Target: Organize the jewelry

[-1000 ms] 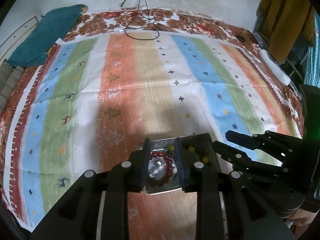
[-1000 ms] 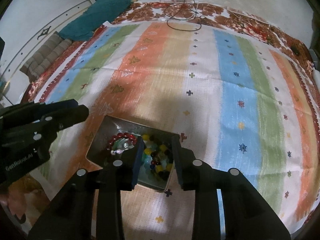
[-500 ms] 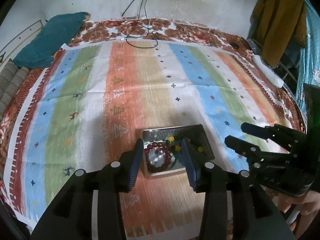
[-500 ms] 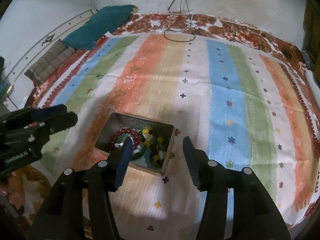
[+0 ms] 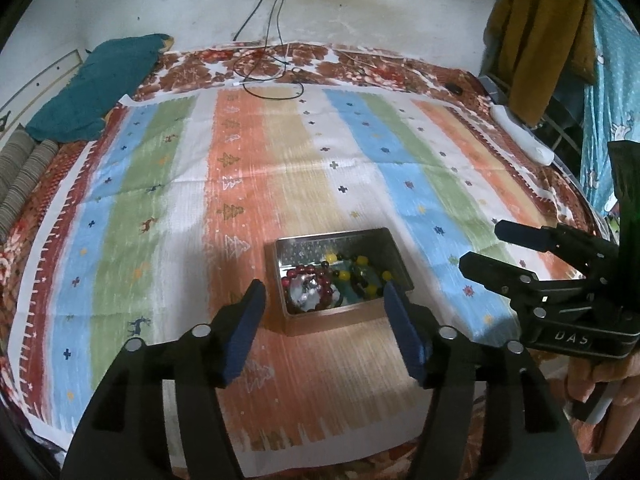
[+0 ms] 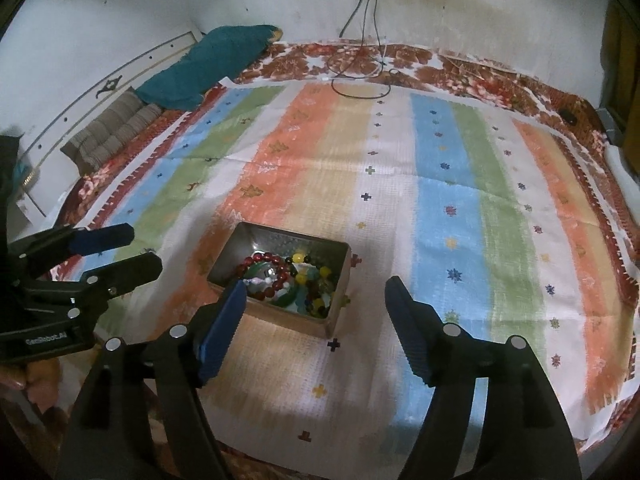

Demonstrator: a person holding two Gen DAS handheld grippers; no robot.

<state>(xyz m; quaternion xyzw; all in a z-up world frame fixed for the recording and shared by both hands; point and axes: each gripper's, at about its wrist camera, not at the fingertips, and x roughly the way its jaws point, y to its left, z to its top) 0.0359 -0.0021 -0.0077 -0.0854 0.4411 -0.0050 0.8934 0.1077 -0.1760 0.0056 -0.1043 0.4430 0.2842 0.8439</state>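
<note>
A big bed (image 5: 460, 76) fills the room, and it has a red and brown flower sheet. A striped cloth (image 5: 280, 168) lies flat on top, with blue, green, orange, tan and white stripes and little trees, deer and crosses on it. A shiny metal box (image 5: 394, 258) sits on the cloth, on the orange and tan stripes. A dark green cloth (image 5: 96, 88) is bunched up at the far left corner. Black wires (image 5: 272, 80) curl at the far edge, near the wall.
</note>
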